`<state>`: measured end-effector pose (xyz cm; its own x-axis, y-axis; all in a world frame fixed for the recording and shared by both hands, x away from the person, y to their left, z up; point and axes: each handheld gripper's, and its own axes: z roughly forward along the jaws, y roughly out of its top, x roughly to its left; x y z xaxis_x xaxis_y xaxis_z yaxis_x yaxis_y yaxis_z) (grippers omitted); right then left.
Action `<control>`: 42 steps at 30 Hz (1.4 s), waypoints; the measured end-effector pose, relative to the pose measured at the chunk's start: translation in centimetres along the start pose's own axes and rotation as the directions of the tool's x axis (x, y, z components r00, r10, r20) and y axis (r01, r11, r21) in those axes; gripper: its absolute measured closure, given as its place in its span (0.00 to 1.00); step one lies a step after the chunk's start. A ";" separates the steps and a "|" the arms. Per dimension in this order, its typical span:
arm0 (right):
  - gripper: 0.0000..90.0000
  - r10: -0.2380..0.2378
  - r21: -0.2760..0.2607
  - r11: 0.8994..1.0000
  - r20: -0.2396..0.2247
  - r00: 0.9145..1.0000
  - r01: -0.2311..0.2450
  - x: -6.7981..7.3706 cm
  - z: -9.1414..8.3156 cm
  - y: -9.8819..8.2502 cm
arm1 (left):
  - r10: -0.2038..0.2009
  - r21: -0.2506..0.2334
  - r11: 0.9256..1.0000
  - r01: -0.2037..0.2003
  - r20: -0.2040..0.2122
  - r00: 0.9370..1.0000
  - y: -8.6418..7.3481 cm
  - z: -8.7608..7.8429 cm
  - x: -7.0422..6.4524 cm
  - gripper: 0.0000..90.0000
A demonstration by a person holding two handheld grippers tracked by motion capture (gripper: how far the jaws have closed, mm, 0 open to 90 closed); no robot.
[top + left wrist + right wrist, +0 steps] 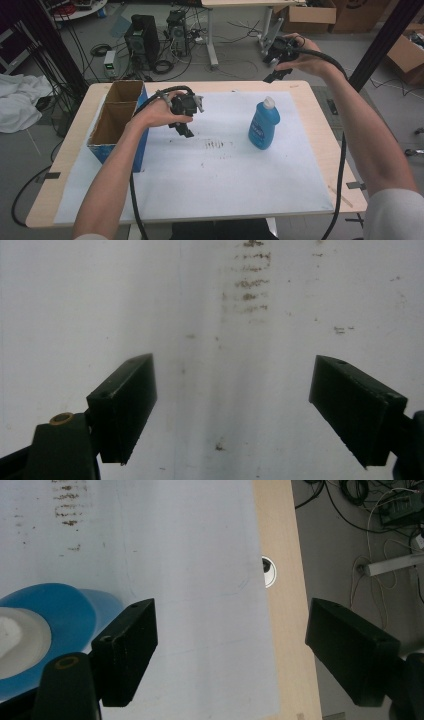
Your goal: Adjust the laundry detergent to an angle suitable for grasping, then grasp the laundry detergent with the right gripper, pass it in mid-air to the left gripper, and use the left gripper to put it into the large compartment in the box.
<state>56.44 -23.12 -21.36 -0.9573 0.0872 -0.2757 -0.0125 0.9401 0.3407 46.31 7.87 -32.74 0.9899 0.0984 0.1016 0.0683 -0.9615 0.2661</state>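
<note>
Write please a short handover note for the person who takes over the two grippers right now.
Left gripper: open, holds nothing, over the white sheet beside the cardboard box.
Right gripper: open, holds nothing, raised above the table's far edge.
Blue bottle: upright on the sheet, white cap on, untouched.
Done: nothing visible yet.
Left: probably to grasp the bottle; the box may be its destination.

Left gripper (186,131): your black two-jaw tool, with a grey plate at its 2 o'clock edge.
Right gripper (276,74): the same black build, blocky body.
Cables (341,165): a thick black cable trails from each of your grippers.
Jaws: flat black rectangular blocks with slightly worn edges; each has a small screw hole near its tip.
Brass fitting (61,417): a round ring at 8 o'clock in each gripper view.
Sleeve (395,212): you wear a light grey one on your right arm.
</note>
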 end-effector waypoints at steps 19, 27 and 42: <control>0.23 0.009 -0.006 1.000 0.006 1.000 -0.009 0.3 -0.8 -0.2 | -0.001 -0.016 1.000 0.001 0.000 1.000 0.2 -0.4 -0.4 0.22; 0.23 0.014 0.004 1.000 0.000 1.000 -0.014 0.3 -0.7 -0.4 | 0.006 -0.014 1.000 -0.006 0.012 1.000 0.3 -0.3 -0.3 0.22; 0.22 0.030 -0.023 0.999 -0.015 0.999 -0.030 0.6 -1.8 -0.9 | 0.007 -0.015 1.000 -0.006 0.030 1.000 0.0 -0.1 -0.3 0.22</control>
<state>55.40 -24.50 -20.25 -0.9616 0.1099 -0.2516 0.0095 0.9291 0.3696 46.02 7.84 -32.68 0.9937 0.0840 0.0742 0.0601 -0.9581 0.2801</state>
